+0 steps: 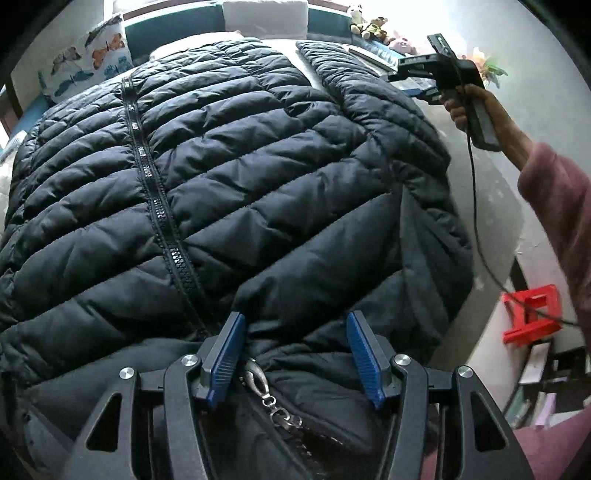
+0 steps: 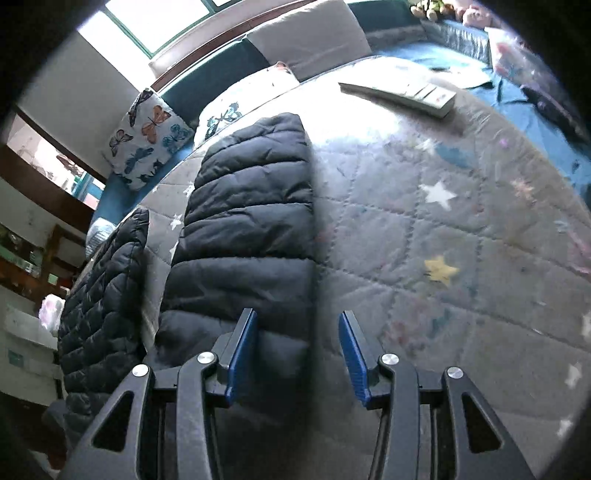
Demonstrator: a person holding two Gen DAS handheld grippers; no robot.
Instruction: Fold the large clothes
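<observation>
A large dark navy quilted puffer jacket [image 1: 229,177] lies spread front-up on the bed, its zipper [image 1: 155,192] running down the middle. My left gripper [image 1: 295,325] is open, its blue pads hovering over the jacket's collar end, beside the metal zipper pull [image 1: 258,380]. My right gripper [image 2: 298,325] is open and empty above the jacket's sleeve [image 2: 251,221], which lies stretched along the quilt. In the left wrist view the right gripper [image 1: 397,74] is held in the air over the far right sleeve [image 1: 369,85].
The bed has a grey quilt [image 2: 443,229] with star prints. A butterfly pillow [image 2: 147,136] and a white cushion [image 2: 310,40] lie at the headboard. A flat white box [image 2: 410,94] rests on the quilt. Plush toys [image 1: 369,26] sit far back. A red stool [image 1: 532,314] stands on the floor at right.
</observation>
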